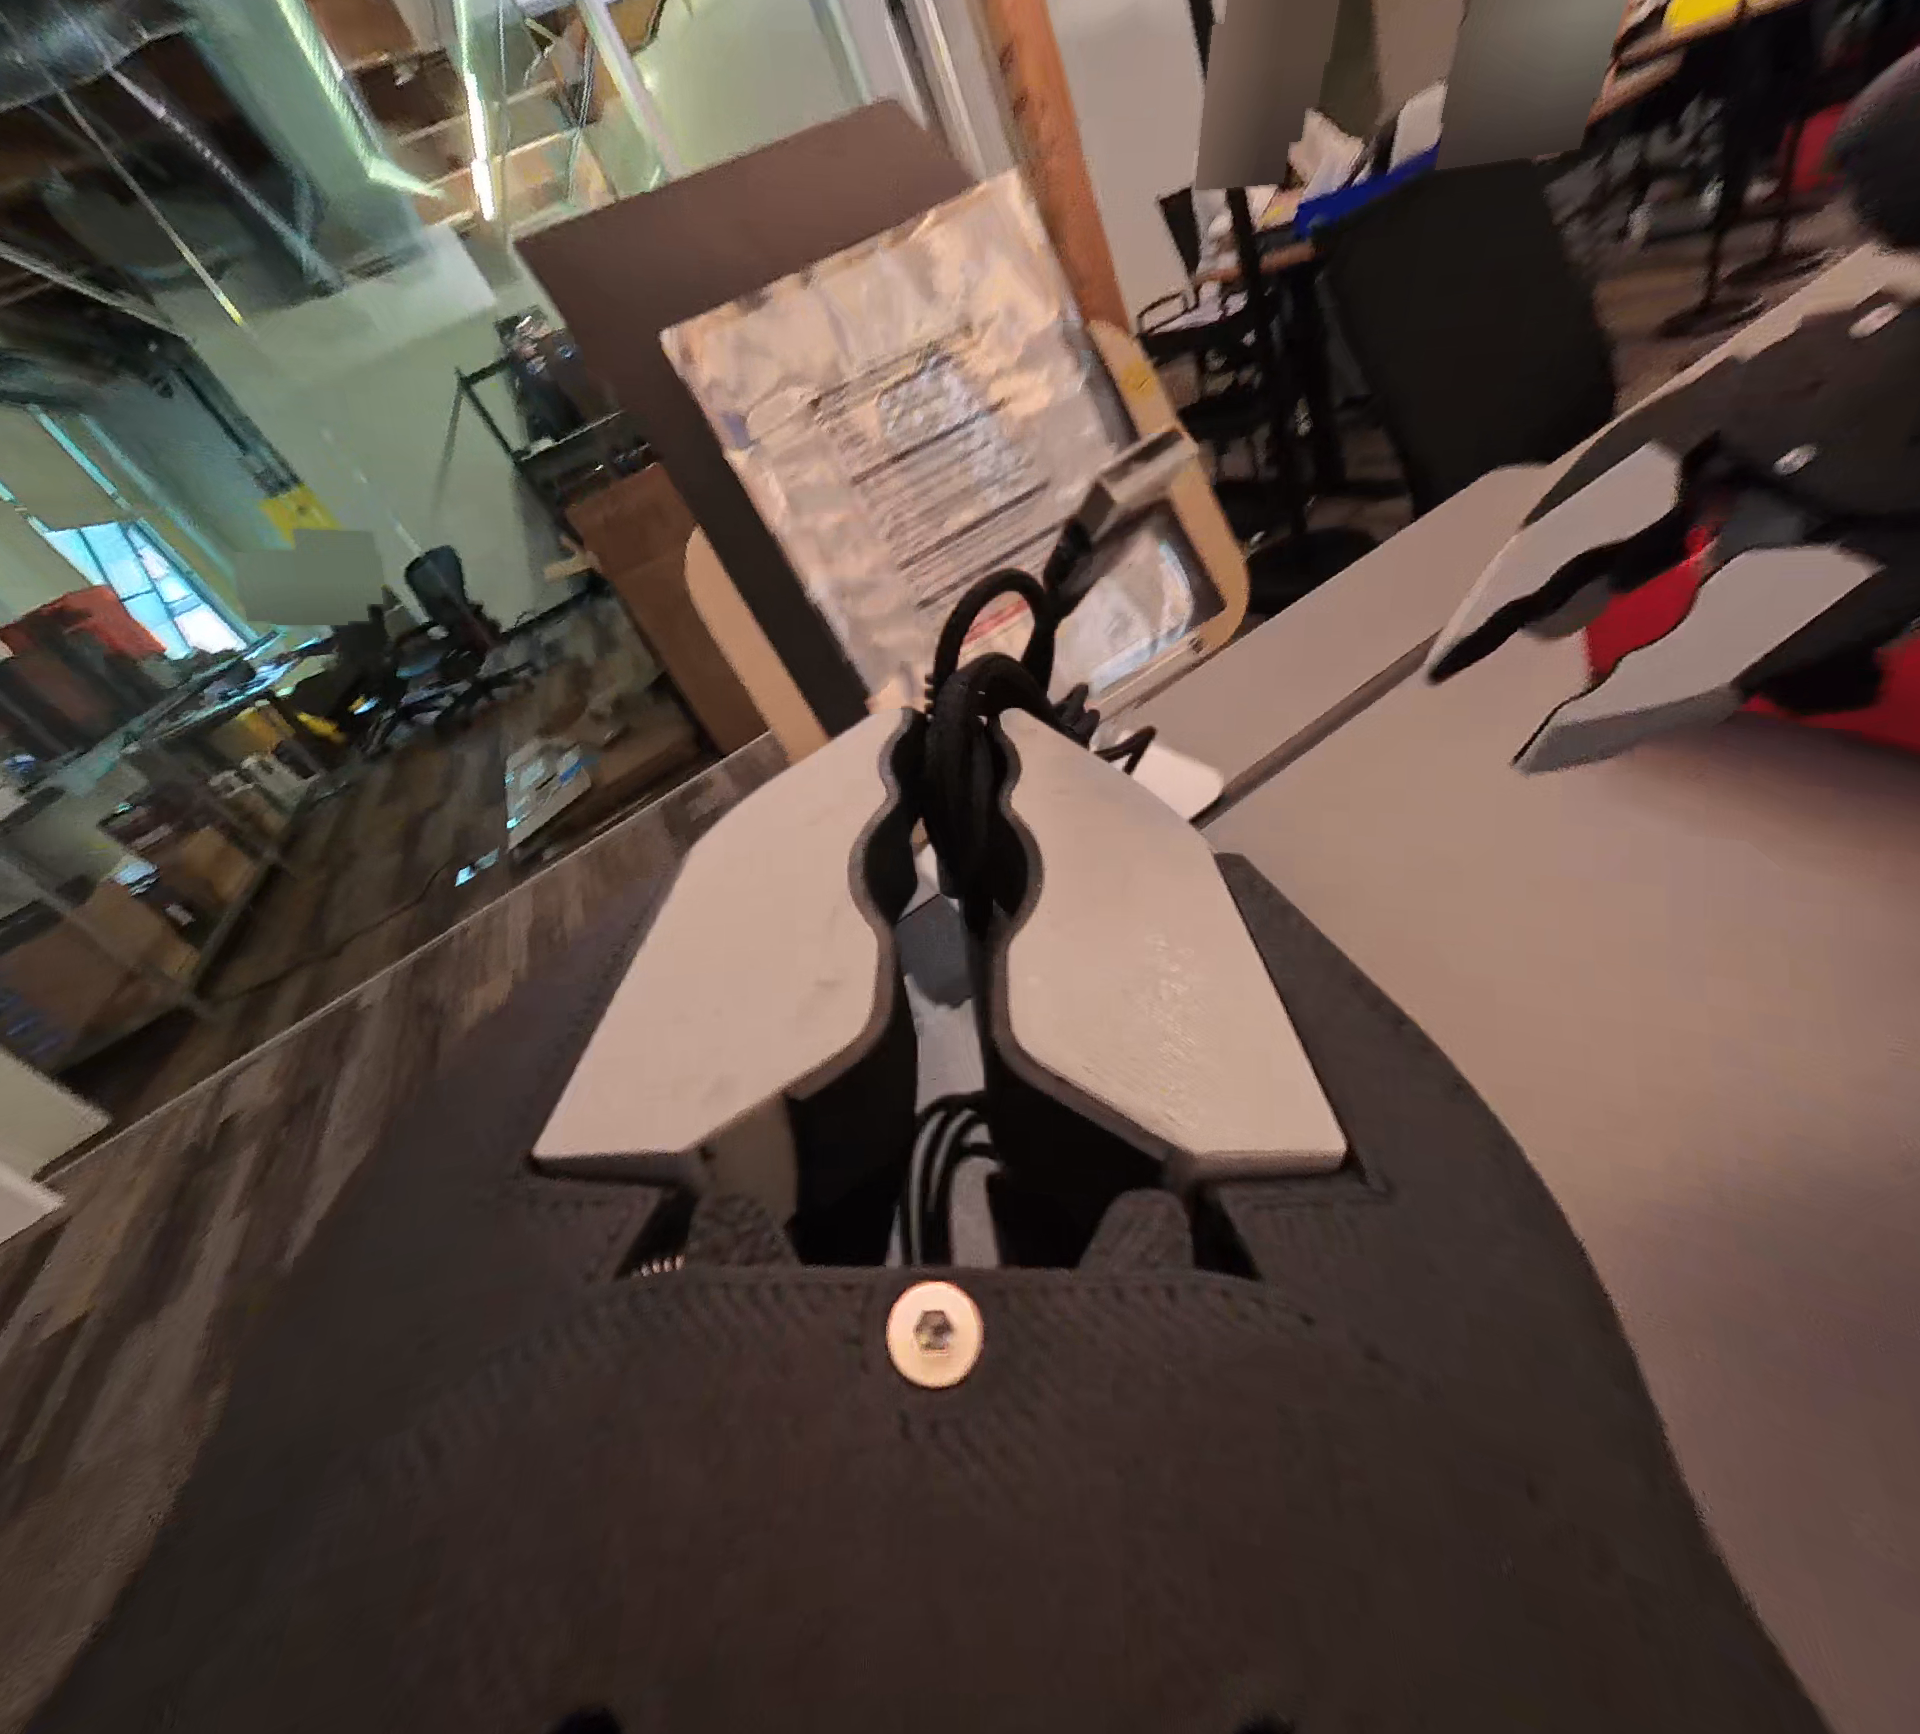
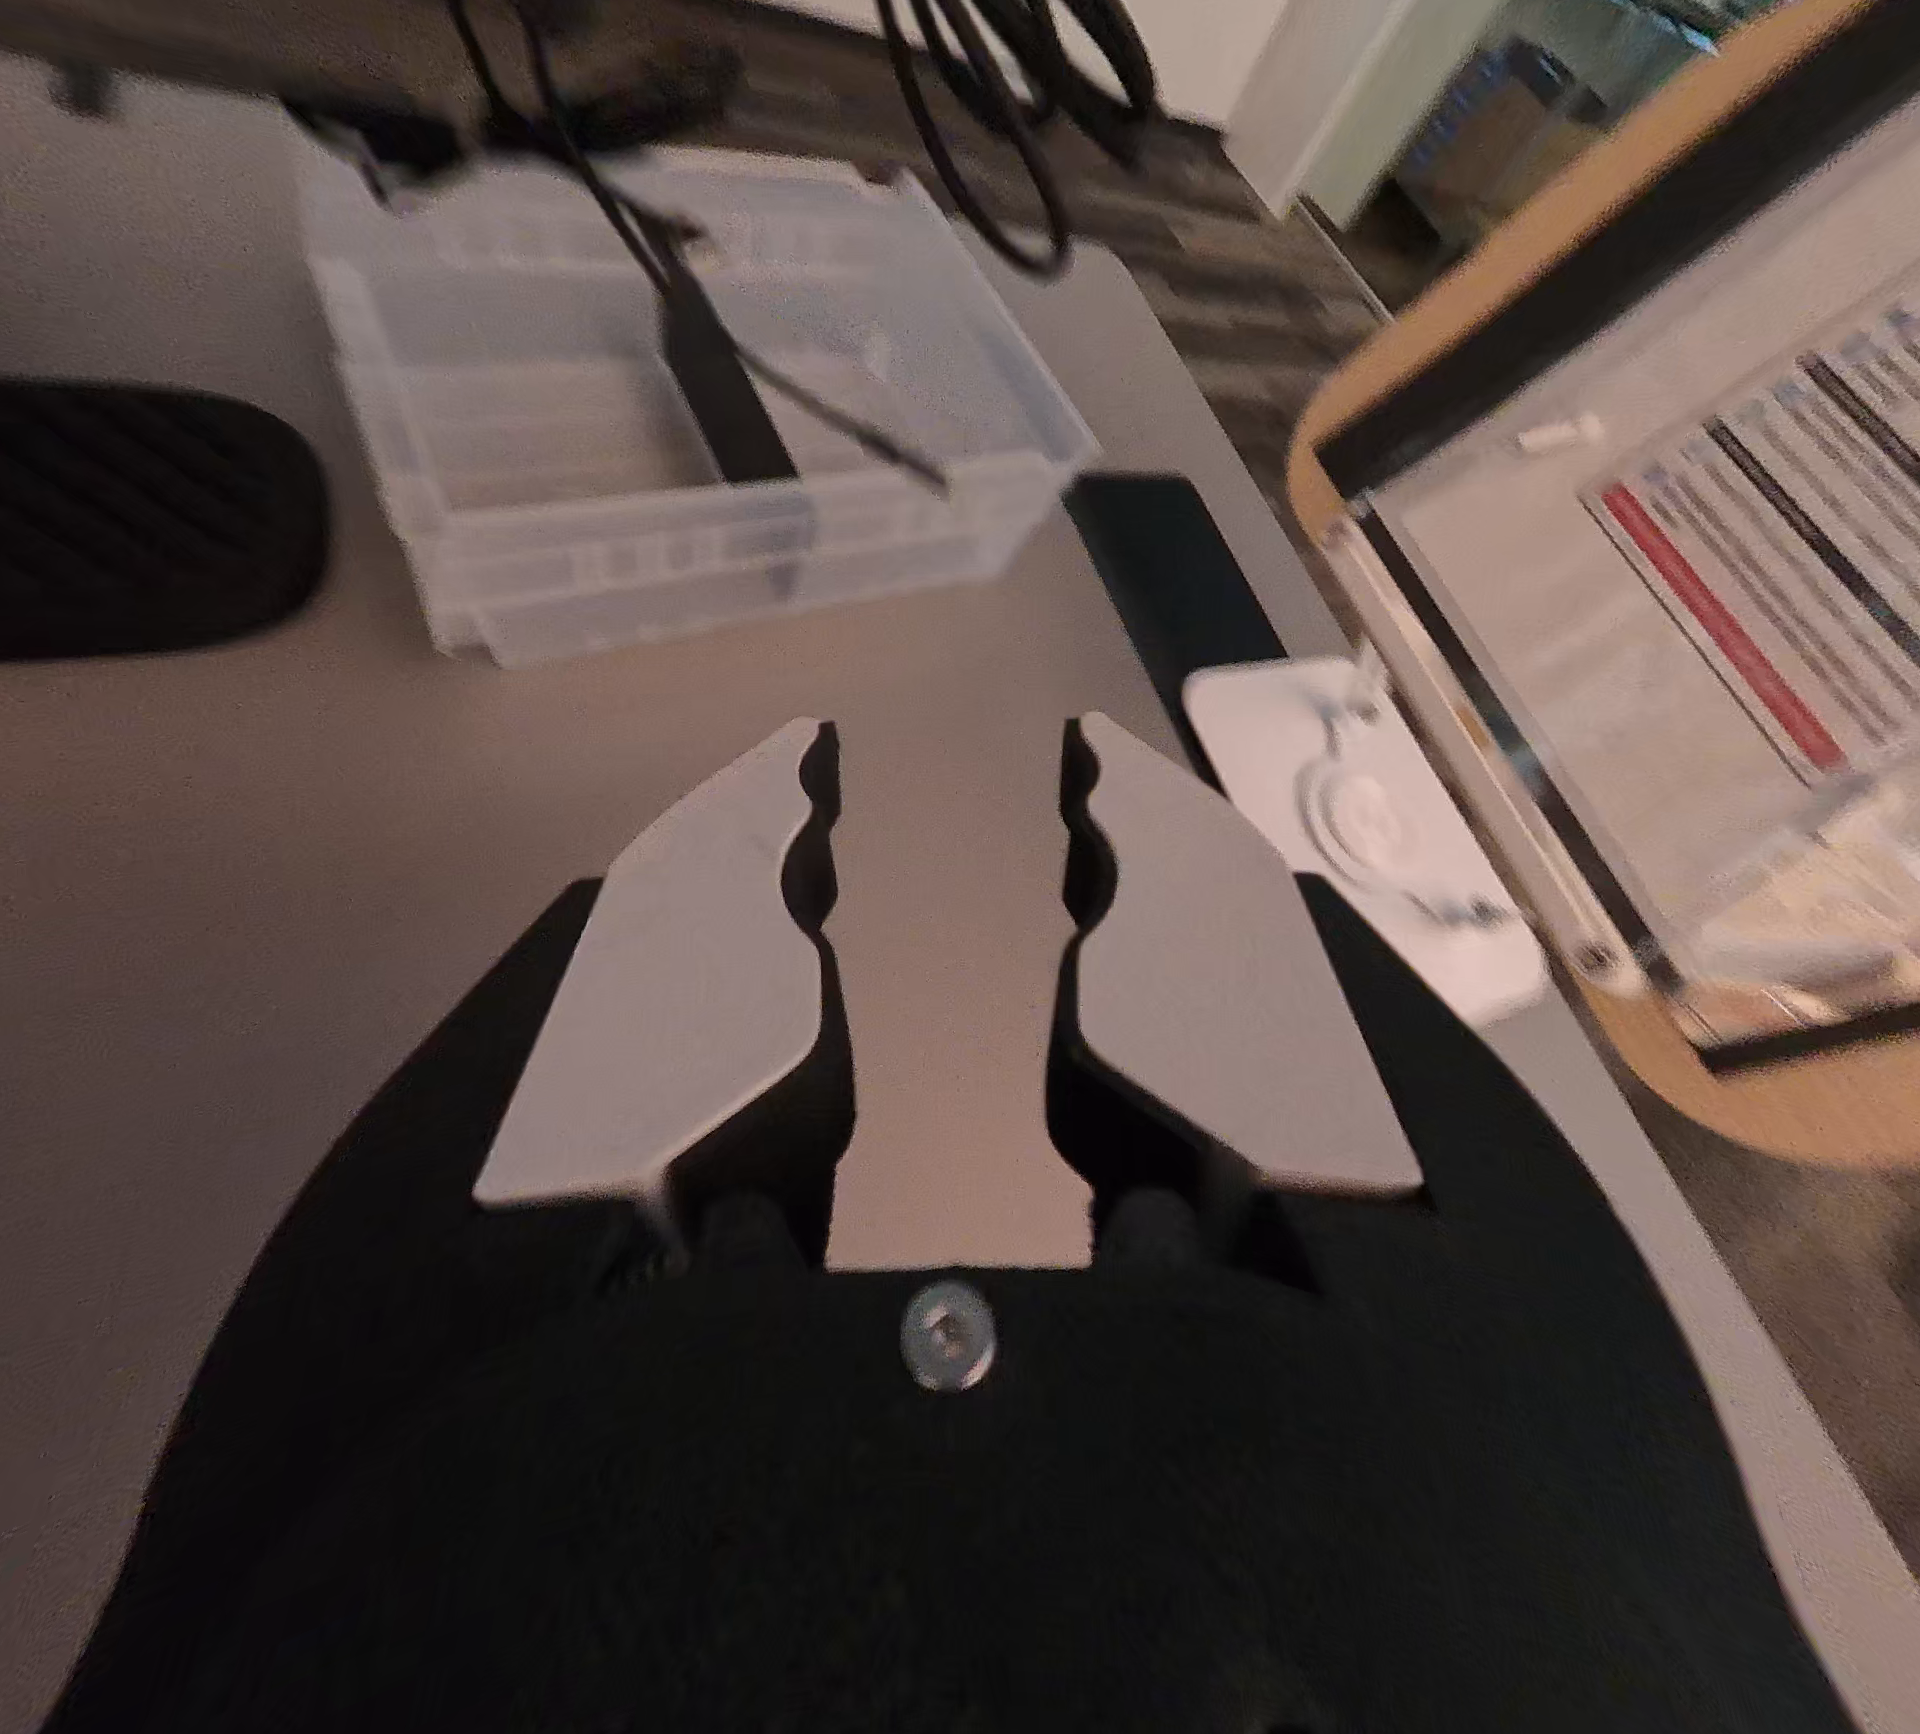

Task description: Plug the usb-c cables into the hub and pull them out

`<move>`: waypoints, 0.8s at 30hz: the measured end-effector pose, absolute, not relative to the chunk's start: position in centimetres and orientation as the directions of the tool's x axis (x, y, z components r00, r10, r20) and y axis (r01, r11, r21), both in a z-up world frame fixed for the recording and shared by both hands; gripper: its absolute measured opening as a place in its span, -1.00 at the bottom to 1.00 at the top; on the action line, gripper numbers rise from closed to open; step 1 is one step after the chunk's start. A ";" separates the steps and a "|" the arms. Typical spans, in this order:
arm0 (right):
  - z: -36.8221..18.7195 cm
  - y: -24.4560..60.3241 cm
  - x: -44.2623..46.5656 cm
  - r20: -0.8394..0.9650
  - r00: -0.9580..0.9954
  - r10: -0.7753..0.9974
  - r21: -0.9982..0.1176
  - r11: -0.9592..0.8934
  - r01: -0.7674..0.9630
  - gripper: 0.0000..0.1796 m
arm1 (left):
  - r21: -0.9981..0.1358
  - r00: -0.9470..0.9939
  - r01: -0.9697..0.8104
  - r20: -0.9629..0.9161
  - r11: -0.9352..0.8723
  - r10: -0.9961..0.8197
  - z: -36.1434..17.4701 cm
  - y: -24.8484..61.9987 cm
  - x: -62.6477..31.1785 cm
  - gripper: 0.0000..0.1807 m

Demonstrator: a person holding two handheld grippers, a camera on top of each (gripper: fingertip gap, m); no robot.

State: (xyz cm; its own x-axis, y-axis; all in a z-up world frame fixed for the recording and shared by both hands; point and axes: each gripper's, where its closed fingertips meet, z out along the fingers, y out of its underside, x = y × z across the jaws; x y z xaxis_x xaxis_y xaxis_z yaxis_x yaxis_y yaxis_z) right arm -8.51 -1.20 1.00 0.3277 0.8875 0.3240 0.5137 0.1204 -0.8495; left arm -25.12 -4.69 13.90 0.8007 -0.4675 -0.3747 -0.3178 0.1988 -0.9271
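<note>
My left gripper [image 1: 956, 739] is shut on a bundle of black USB-C cables [image 1: 971, 811], held up above the grey table [image 1: 1558, 1113]. One cable rises past the tips to a grey block, perhaps the hub [image 1: 1132, 479]. In the right wrist view the cable loops [image 2: 997, 43] hang from above, and a dark flat slab [image 2: 722, 396] dangles on a cable over a clear plastic bin [image 2: 582, 562]. My right gripper [image 2: 951, 728] is open and empty low over the table. It also shows at the right of the left wrist view [image 1: 1486, 713].
A white square pad [image 2: 1351, 843] and a black rectangle [image 2: 1164, 572] lie near the table's right edge. A wood-rimmed board with a clear cover [image 2: 1662, 624] stands just past that edge. A black ribbed oval object [image 2: 135, 521] lies left of the bin.
</note>
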 end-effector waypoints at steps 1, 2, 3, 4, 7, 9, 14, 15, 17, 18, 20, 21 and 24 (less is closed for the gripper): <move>1.6 -2.3 -9.4 0.293 0.283 0.913 -0.878 0.140 0.458 -0.56 | -0.934 0.796 -0.289 -0.355 0.208 -0.490 14.3 -5.3 -24.4 -0.90; 2.1 -3.7 -10.4 0.261 0.223 0.939 -0.906 0.158 0.393 -0.57 | -0.941 0.787 -0.259 -0.336 0.218 -0.517 14.6 -5.8 -23.6 -0.90; 2.7 -5.3 -11.4 0.236 0.148 0.961 -0.927 0.177 0.329 -0.58 | -0.948 0.776 -0.229 -0.315 0.221 -0.546 14.9 -6.4 -22.8 -0.89; 3.1 -7.0 -12.3 0.219 0.069 0.973 -0.943 0.194 0.270 -0.58 | -0.953 0.763 -0.203 -0.297 0.223 -0.575 15.1 -6.9 -22.0 -0.89; 4.2 -9.5 -14.6 0.202 0.002 0.979 -0.970 0.199 0.138 -0.57 | -0.965 0.709 -0.152 -0.258 0.215 -0.656 15.2 -8.2 -19.4 -0.89; 4.6 -9.5 -15.7 0.208 0.058 0.976 -0.975 0.202 0.094 -0.51 | -0.967 0.677 -0.137 -0.249 0.213 -0.693 15.0 -8.8 -17.7 -0.89; 6.0 -8.5 -16.2 0.114 0.186 0.976 -0.988 0.131 -0.081 -0.48 | -0.970 0.631 -0.142 -0.244 0.199 -0.736 13.9 -9.0 -14.5 -0.89; 6.1 -8.6 -16.1 0.086 0.167 0.982 -0.988 0.106 -0.115 -0.53 | -0.971 0.627 -0.144 -0.240 0.192 -0.741 13.7 -8.9 -14.2 -0.89; 6.2 -8.5 -16.0 0.012 0.119 0.993 -0.985 0.032 -0.170 -0.58 | -0.976 0.619 -0.136 -0.218 0.170 -0.754 13.4 -8.7 -13.8 -0.89; 6.3 -8.5 -15.8 -0.026 0.092 0.995 -0.980 -0.007 -0.197 -0.65 | -0.979 0.619 -0.129 -0.204 0.158 -0.759 13.2 -8.6 -13.7 -0.89; 6.8 -8.6 -15.4 -0.097 0.031 0.995 -0.960 -0.085 -0.266 -0.67 | -0.985 0.619 -0.105 -0.170 0.134 -0.767 13.2 -8.3 -13.7 -0.89; 7.0 -8.6 -15.3 -0.120 0.009 0.993 -0.950 -0.112 -0.291 -0.67 | -0.988 0.621 -0.095 -0.154 0.122 -0.769 13.1 -8.2 -13.7 -0.89; 6.6 -7.9 -15.4 -0.154 0.033 0.987 -0.948 -0.139 -0.287 -0.68 | -0.991 0.636 -0.088 -0.131 0.097 -0.761 12.8 -7.6 -13.7 -0.89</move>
State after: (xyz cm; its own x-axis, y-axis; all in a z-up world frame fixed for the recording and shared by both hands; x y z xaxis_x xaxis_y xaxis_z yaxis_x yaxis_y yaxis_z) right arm -15.41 -7.91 6.59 0.0327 0.9875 -0.1543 -0.2867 -0.1386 -0.9479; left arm -13.66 -7.60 12.75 0.6358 -0.7607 -0.1308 -0.0878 0.0971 -0.9914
